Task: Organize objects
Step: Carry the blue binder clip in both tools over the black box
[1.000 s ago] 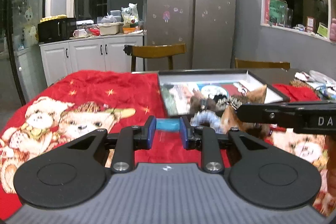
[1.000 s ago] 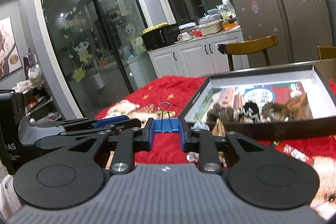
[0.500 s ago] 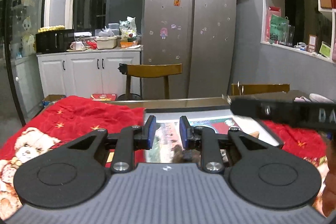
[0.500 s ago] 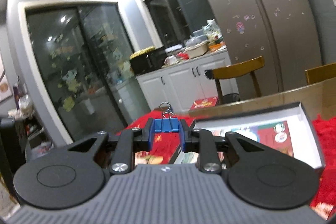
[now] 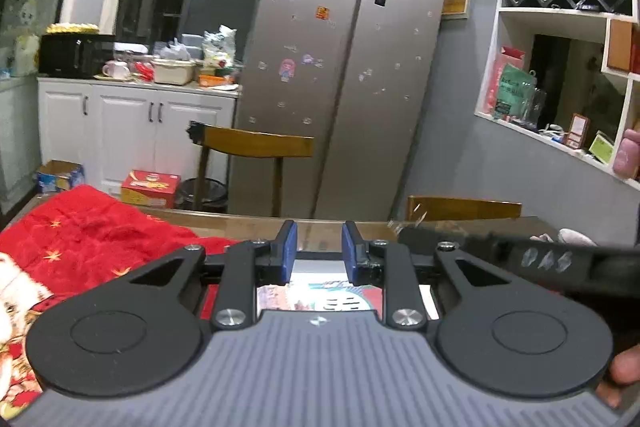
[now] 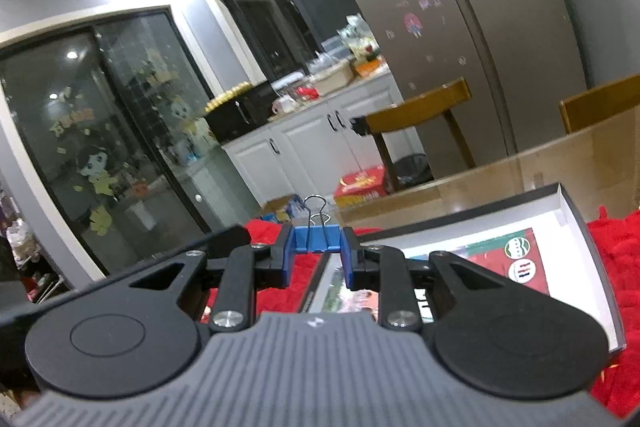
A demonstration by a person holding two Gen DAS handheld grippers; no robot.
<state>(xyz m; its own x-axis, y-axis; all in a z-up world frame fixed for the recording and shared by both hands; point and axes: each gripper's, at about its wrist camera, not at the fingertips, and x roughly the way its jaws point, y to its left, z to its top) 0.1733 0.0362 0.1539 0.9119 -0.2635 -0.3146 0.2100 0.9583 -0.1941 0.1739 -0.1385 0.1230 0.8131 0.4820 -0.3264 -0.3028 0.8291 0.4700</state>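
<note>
Left wrist view, left to right: red quilted blanket (image 5: 92,227) with gold stars and a bear print over the near table; white cabinets (image 5: 132,135) behind; wooden chair (image 5: 256,147) before a steel refrigerator (image 5: 340,87); white wall shelving (image 5: 560,27) at far right. Left gripper (image 5: 316,253) raised above the table, blue pads a narrow gap apart, nothing between them. Printed floor of a shallow box (image 5: 332,301) visible beneath the gap. Blurred black bar of the other tool crossing at right, fingertips of a hand (image 5: 624,371) at the lower right edge.

Right wrist view, left to right: dark glass sliding door (image 6: 100,147) with cartoon stickers; cabinets; chair; refrigerator. Right gripper (image 6: 316,255) clamped on a blue binder clip (image 6: 316,239): small blue folded-metal body pinched across its width at the pad tips, one silver wire loop handle standing upright above. Clip held in the air above the blanket edge, just left of the box. Box rim (image 6: 580,219) dark, inner wall white, colourful print on its floor.
</note>
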